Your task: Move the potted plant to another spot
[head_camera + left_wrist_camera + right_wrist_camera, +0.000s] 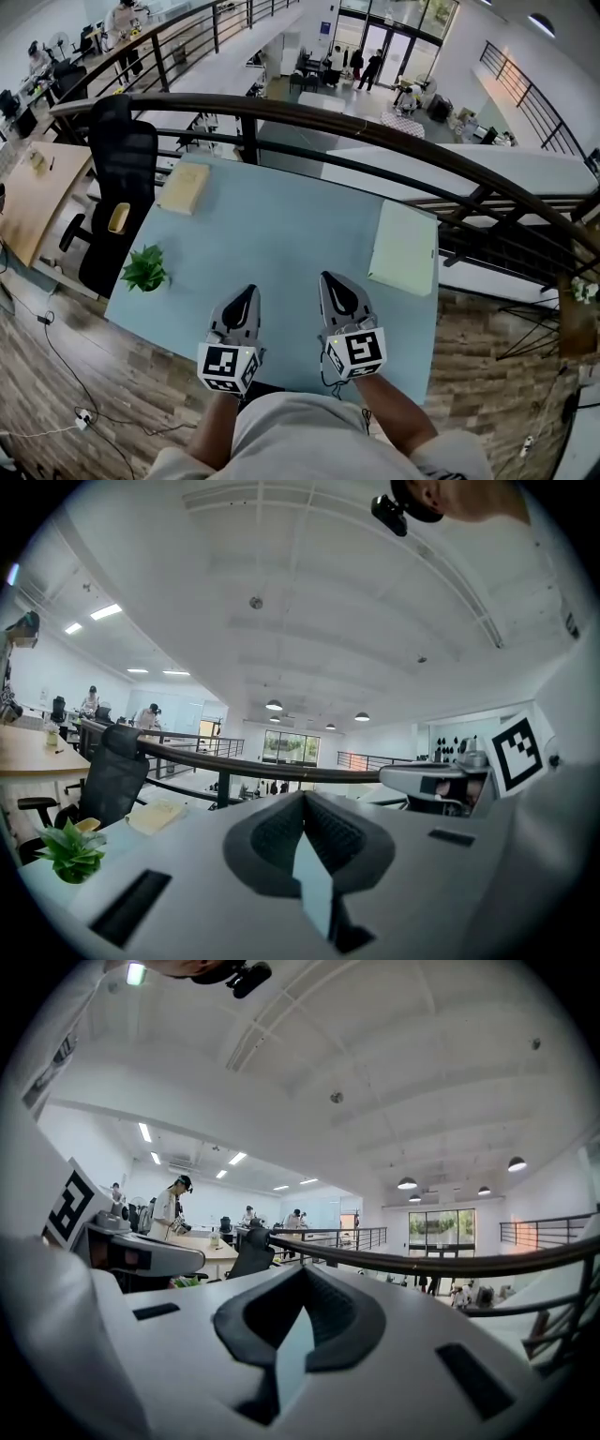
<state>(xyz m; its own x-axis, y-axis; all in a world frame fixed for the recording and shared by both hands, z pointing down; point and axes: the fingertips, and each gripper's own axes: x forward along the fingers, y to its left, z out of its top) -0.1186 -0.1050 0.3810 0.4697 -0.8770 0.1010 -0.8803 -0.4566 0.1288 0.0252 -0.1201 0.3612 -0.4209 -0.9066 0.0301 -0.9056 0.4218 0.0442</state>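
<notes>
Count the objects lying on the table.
3: a potted plant at the near-left corner, a tan box at the far left, a pale green pad along the right edge.

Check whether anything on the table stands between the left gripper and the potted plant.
Nothing visible does. Only bare table lies between the left gripper and the potted plant; the tan box sits farther back.

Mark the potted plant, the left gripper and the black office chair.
potted plant [144, 269]: head view, on its green leaves.
left gripper [249, 292]: head view, at its closed jaw tips.
black office chair [127, 161]: head view, on its backrest.
</notes>
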